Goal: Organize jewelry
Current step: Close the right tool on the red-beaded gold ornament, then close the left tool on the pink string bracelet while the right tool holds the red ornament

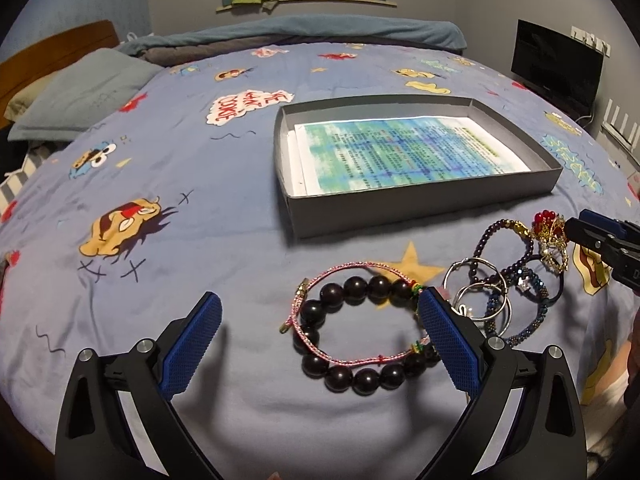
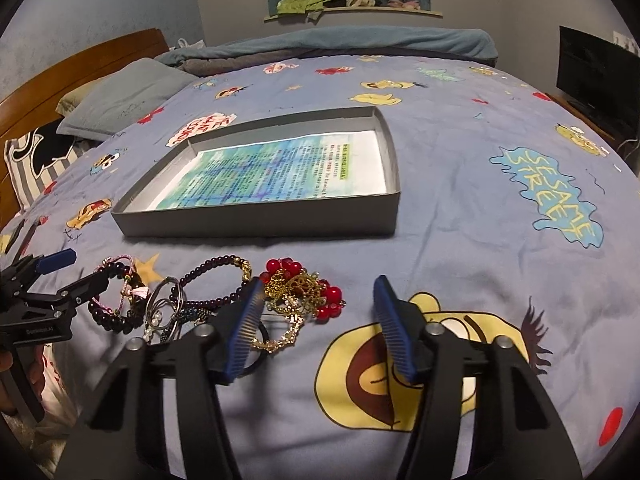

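Observation:
A pile of jewelry lies on the bedspread in front of a grey shallow box [image 1: 400,204] lined with a printed sheet. In the left wrist view my left gripper [image 1: 320,312] is open, its jaws on either side of a dark large-bead bracelet [image 1: 360,336] with a pink cord bracelet [image 1: 344,272] across it. Silver rings [image 1: 480,284], a purple bead bracelet [image 1: 500,232] and a gold and red ornament [image 1: 552,236] lie to its right. In the right wrist view my right gripper [image 2: 320,292] is open, with the gold and red ornament [image 2: 300,292] just by its left finger. The box [image 2: 260,220] lies beyond.
The jewelry rests on a blue cartoon-print bedspread [image 2: 480,208]. A pillow [image 1: 80,92] and wooden headboard [image 2: 80,64] are at the far left, a folded blanket [image 1: 300,32] at the far edge, and a dark screen [image 1: 556,68] to the right of the bed.

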